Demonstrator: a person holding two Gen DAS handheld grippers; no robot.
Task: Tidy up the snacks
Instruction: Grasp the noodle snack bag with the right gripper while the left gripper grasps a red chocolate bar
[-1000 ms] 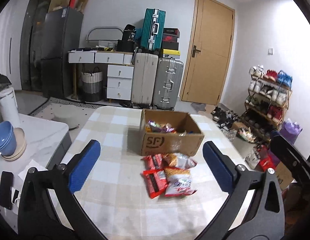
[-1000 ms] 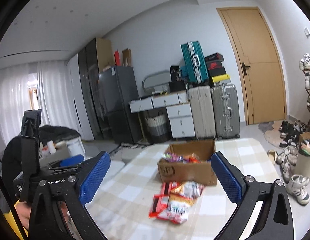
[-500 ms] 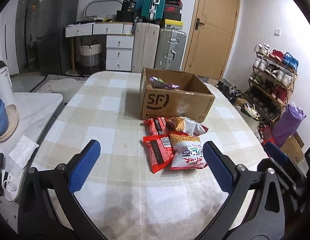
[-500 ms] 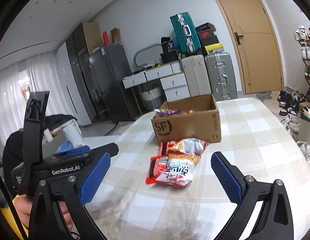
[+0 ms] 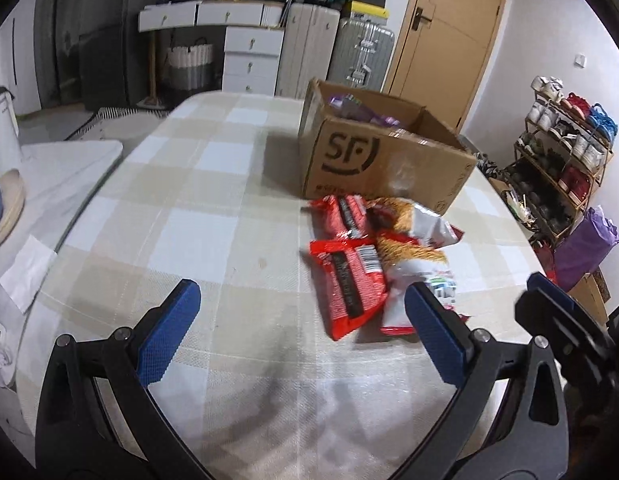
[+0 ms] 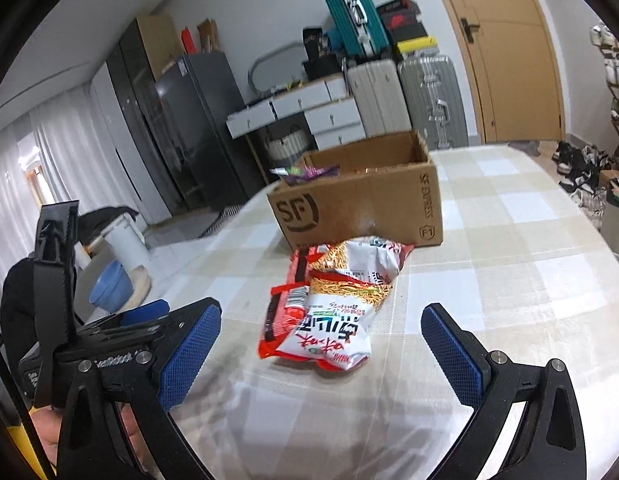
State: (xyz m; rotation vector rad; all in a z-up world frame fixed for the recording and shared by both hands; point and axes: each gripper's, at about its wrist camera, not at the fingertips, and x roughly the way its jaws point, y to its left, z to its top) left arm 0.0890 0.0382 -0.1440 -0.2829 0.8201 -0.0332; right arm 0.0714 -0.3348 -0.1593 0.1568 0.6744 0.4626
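Observation:
A pile of snack packets lies on the checked table in front of a cardboard SF box (image 5: 373, 156) (image 6: 361, 204) that holds a few purple and other packets. The pile has red packets (image 5: 349, 276) (image 6: 285, 308) and white-and-orange noodle packets (image 5: 413, 248) (image 6: 333, 332). My left gripper (image 5: 301, 328) is open and empty above the table, just short of the pile. My right gripper (image 6: 321, 348) is open and empty, its jaws either side of the near white packet without touching it. The right gripper's finger also shows at the right edge of the left wrist view (image 5: 557, 312).
The table (image 5: 197, 208) has a rounded edge on the left. A white side table with blue bowls (image 6: 109, 292) stands to the left. Suitcases (image 5: 333, 48), drawers and a fridge stand at the back wall. A shoe rack (image 5: 557, 152) stands to the right.
Both grippers have tilted down and moved closer to the snack pile. The pile and the box have not moved.

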